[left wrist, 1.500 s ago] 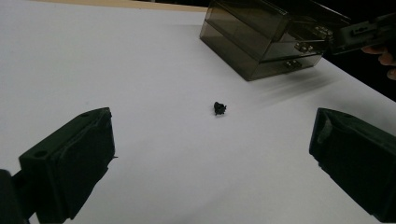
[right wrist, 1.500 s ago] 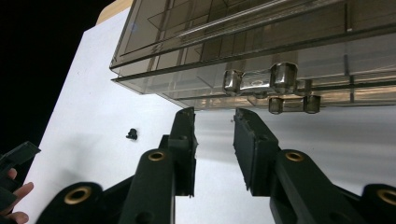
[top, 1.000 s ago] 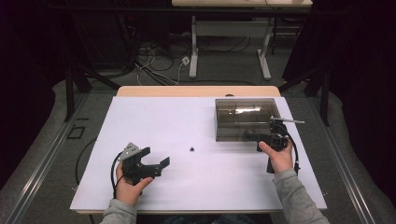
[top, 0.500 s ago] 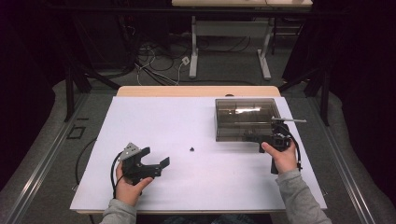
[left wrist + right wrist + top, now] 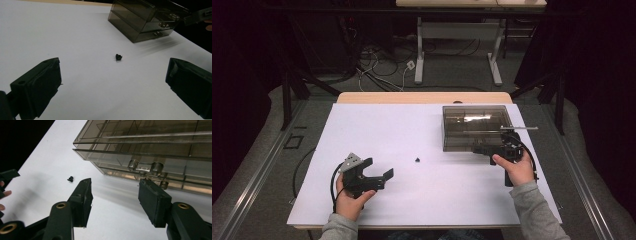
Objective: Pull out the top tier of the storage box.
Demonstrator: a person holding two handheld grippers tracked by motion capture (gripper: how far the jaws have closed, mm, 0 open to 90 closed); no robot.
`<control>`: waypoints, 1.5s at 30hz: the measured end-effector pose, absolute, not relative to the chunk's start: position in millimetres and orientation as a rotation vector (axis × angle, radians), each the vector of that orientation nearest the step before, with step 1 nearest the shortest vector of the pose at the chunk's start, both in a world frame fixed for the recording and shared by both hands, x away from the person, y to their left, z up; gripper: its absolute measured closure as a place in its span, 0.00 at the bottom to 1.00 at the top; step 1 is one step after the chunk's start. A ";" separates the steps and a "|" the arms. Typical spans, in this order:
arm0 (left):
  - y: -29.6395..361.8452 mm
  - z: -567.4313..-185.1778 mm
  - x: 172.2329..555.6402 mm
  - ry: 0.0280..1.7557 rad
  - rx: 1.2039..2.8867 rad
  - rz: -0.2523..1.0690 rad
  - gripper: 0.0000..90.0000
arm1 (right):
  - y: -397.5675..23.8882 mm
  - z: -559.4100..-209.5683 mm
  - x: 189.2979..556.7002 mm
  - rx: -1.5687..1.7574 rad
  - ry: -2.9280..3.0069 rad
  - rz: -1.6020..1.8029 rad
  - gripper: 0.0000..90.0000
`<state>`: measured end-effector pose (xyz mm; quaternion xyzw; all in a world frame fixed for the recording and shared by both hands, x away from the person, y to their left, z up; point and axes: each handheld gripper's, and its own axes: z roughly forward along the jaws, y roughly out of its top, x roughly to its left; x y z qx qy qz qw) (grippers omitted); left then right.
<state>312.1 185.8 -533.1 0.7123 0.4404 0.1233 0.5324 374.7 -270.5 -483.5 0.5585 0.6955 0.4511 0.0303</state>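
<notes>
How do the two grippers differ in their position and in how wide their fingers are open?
The left gripper rests on bare white table, apart from the small black piece; the right gripper sits at the front of the smoky plastic drawer box. The left fingers stand wide apart; the right fingers, which have just been opening, stand closer together. Both are open, hold nothing, and are each held by one hand.
</notes>
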 end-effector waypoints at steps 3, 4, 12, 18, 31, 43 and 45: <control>185.9 -533.1 312.0 1.050 1.699 0.295 0.00 | -271.8 -483.4 375.0 1.608 2.171 1.386 0.49; 185.9 -533.1 312.0 1.050 1.699 0.294 0.00 | -271.7 -483.3 375.0 1.592 2.170 1.378 0.49; 185.4 -533.1 311.8 1.053 1.699 0.295 0.00 | -279.5 -477.3 373.4 1.442 2.203 1.350 0.44; 184.9 -533.3 311.7 1.052 1.705 0.305 0.00 | -286.8 -475.0 372.6 1.480 2.216 1.330 0.40; 184.9 -532.3 309.4 1.072 1.706 0.338 0.00 | -289.8 -474.3 371.3 1.397 2.190 1.350 0.39; 182.9 -533.0 309.1 1.076 1.732 0.353 0.01 | -289.1 -469.6 380.0 1.359 2.218 1.259 0.27; 183.0 -533.1 309.2 1.074 1.733 0.353 0.01 | -290.1 -467.0 381.2 1.352 2.226 1.248 0.26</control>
